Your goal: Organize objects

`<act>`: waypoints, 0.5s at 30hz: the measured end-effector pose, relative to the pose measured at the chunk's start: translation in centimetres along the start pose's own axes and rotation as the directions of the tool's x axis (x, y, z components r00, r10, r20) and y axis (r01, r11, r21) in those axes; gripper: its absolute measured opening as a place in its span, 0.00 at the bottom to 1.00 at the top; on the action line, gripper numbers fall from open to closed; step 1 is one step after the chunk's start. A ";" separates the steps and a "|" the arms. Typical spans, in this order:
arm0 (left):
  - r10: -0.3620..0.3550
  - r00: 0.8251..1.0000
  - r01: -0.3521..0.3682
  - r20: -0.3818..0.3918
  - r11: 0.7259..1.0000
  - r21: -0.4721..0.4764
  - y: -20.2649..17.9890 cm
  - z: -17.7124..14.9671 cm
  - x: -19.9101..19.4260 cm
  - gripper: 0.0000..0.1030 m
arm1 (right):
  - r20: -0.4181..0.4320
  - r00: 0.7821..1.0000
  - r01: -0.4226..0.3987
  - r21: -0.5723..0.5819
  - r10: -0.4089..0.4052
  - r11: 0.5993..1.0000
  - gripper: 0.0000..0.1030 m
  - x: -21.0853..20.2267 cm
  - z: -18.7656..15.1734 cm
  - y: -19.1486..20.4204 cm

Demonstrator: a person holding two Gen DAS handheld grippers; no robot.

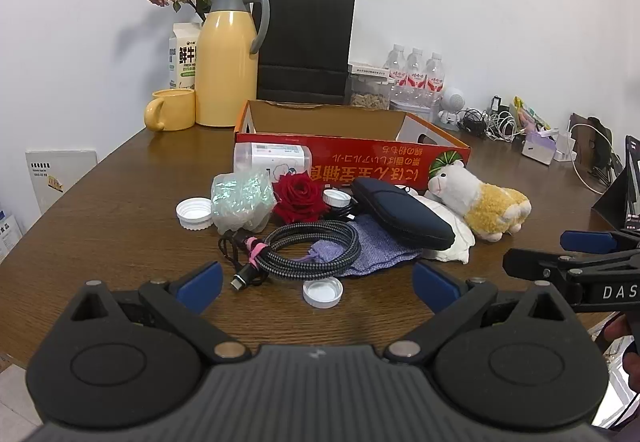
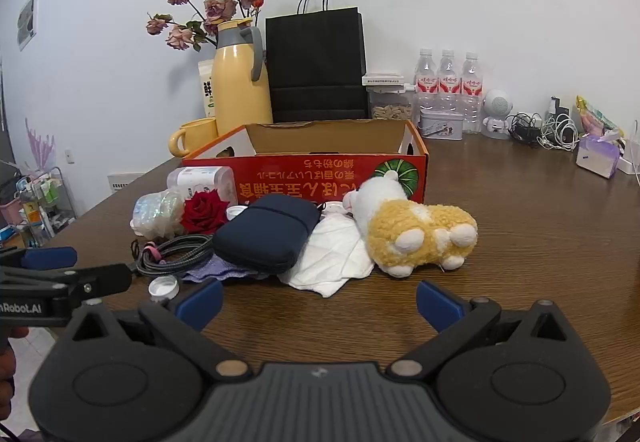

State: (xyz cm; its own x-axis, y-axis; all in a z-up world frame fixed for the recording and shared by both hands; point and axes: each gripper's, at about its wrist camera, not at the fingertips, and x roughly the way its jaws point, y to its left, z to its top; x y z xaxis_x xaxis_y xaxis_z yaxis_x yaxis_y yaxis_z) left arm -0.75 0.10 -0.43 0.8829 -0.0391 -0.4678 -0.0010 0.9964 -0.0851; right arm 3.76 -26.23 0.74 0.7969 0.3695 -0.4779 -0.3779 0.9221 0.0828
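- The left gripper (image 1: 318, 284) hovers low over the brown table (image 1: 120, 193), its blue-padded jaws spread wide with nothing between them.
- Just ahead of its jaws lies a white bottle cap (image 1: 323, 292), open side up, on bare wood.
- Beyond the cap sits a coiled braided cable (image 1: 308, 248) bound with a pink tie; it rests partly on a lilac cloth pouch (image 1: 376, 248).
- The right gripper (image 2: 319, 302) also hangs over the table edge, jaws spread apart and empty.
- Ahead of it lies a crumpled white tissue (image 2: 332, 258), touching a navy zip case (image 2: 266, 236) on its left and a plush alpaca (image 2: 412, 230) on its right; the toy lies on its side, feet toward the camera.
- Left of the case are a red rose (image 2: 204, 215) and a clear crinkled wrapper (image 2: 158, 213); a second white cap (image 1: 194, 213) lies just beside the wrapper.
- Behind the whole pile stands an open red cardboard box (image 2: 304, 177) with its print upside down; a white tissue pack (image 2: 206, 179) leans against its front.
- Farther back, against the wall, stand a yellow thermos jug (image 2: 240, 85), a yellow mug (image 2: 196, 135), a black paper bag (image 2: 316, 63), and three water bottles (image 2: 448, 81).
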 end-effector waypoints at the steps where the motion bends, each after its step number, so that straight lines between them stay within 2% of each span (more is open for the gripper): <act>1: 0.001 1.000 -0.001 0.000 1.000 0.001 0.0 0.0 0.0 1.00 | 0.000 1.000 0.001 0.000 -0.001 1.000 1.00 0.0 0.0 0.0; 15: 0.006 1.000 -0.006 0.004 1.000 0.002 -0.1 -0.2 0.1 1.00 | 0.000 1.000 0.002 -0.001 -0.002 1.000 1.00 0.0 0.0 -0.1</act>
State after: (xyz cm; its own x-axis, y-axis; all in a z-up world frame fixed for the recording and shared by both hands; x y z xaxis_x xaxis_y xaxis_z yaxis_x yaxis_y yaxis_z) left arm -0.77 -0.03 -0.65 0.8849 -0.0329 -0.4646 -0.0054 0.9967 -0.0808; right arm 3.79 -26.29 0.76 0.7976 0.3679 -0.4779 -0.3768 0.9227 0.0815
